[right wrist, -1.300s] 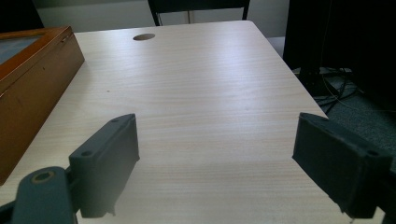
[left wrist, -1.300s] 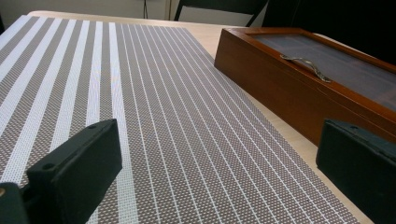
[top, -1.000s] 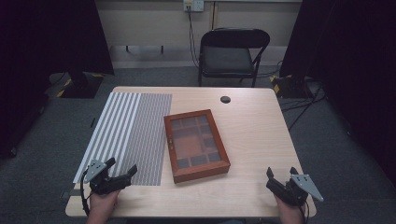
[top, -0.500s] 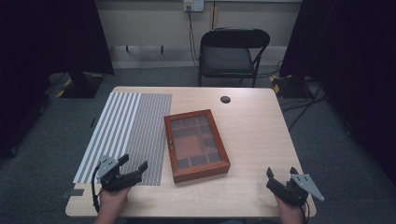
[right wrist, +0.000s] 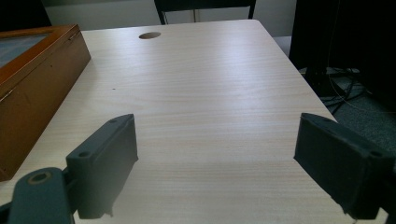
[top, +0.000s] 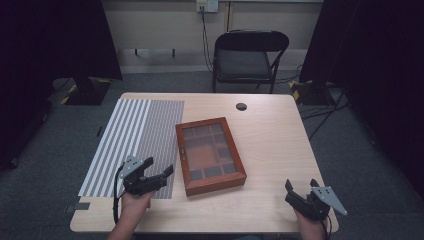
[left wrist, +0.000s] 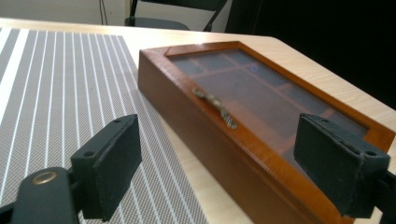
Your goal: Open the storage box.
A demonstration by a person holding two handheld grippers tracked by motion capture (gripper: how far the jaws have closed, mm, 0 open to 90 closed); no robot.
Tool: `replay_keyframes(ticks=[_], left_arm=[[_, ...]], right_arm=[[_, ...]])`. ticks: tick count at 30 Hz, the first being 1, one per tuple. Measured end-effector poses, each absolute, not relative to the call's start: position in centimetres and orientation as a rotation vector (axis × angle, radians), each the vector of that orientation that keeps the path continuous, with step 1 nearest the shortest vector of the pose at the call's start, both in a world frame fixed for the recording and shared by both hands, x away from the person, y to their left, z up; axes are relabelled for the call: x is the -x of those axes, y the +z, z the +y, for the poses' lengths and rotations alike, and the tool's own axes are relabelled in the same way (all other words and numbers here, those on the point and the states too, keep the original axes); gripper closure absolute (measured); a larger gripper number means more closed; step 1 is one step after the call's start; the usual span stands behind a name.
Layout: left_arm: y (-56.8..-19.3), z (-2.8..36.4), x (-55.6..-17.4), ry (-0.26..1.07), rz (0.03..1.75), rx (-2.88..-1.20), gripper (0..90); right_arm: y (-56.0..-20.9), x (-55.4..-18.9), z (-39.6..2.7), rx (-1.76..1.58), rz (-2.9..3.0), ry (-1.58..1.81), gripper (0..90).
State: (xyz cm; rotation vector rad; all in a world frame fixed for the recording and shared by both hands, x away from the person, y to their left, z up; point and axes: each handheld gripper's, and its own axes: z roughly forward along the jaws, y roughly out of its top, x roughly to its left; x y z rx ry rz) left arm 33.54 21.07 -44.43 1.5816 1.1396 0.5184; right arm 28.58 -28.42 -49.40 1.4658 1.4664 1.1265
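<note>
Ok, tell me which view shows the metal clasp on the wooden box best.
The left gripper view: the clasp sits close and sharp on the box front edge. The high view shows it as a speck; the right gripper view shows another side.

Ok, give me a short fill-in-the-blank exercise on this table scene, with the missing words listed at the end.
1. The wooden box has a glass lid that is ____.
2. The left gripper hovers over the ____ mat, with nothing between its fingers.
3. The small metal handle sits on the box's ____.
4. Behind the table stands an empty black ____.

Missing words: closed; striped; lid; chair
</note>
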Motion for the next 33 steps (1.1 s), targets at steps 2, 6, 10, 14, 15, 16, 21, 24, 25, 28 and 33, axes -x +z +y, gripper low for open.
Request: replay_keyframes(ticks=[2, 6, 10, 14, 15, 16, 21, 24, 25, 28, 33], left_arm=[[-44.2, 20.8, -33.9, 0.525, 1.144, -1.577, 14.8], [-44.0, 20.1, -34.8, 0.513, 1.191, -1.550, 15.5], [-44.0, 19.7, -35.2, 0.521, 1.200, -1.570, 16.3], [-43.9, 19.2, -35.8, 0.516, 1.242, -1.583, 19.1], [-43.8, 19.0, -35.9, 0.515, 1.246, -1.584, 19.9], [-43.7, 18.9, -36.0, 0.521, 1.245, -1.596, 20.4], [-43.8, 18.4, -36.7, 0.516, 1.266, -1.614, 25.4], [-44.1, 18.0, -37.2, 0.512, 1.294, -1.634, 29.3], [-44.1, 18.0, -37.2, 0.512, 1.294, -1.634, 30.5], [-44.4, 17.7, -37.7, 0.515, 1.312, -1.657, 32.2], [-44.9, 16.8, -38.3, 0.534, 1.339, -1.663, 35.8]], right_arm=[[-49.4, -28.6, -28.4, -1.467, 1.464, 1.128, 12.3], [-49.4, -28.5, -28.5, -1.470, 1.463, 1.138, 12.3], [-49.4, -28.5, -28.5, -1.470, 1.464, 1.139, 12.2], [-49.4, -28.5, -28.6, -1.473, 1.455, 1.143, 12.3], [-49.4, -28.5, -28.6, -1.474, 1.456, 1.147, 12.3], [-49.4, -28.5, -28.6, -1.476, 1.461, 1.145, 12.3], [-49.4, -28.6, -28.6, -1.475, 1.467, 1.133, 12.3], [-49.4, -28.6, -28.6, -1.478, 1.468, 1.135, 12.3], [-49.4, -28.6, -28.6, -1.478, 1.468, 1.135, 12.3], [-49.4, -28.7, -28.5, -1.474, 1.471, 1.134, 12.3], [-49.4, -28.7, -28.6, -1.477, 1.469, 1.135, 12.3]])
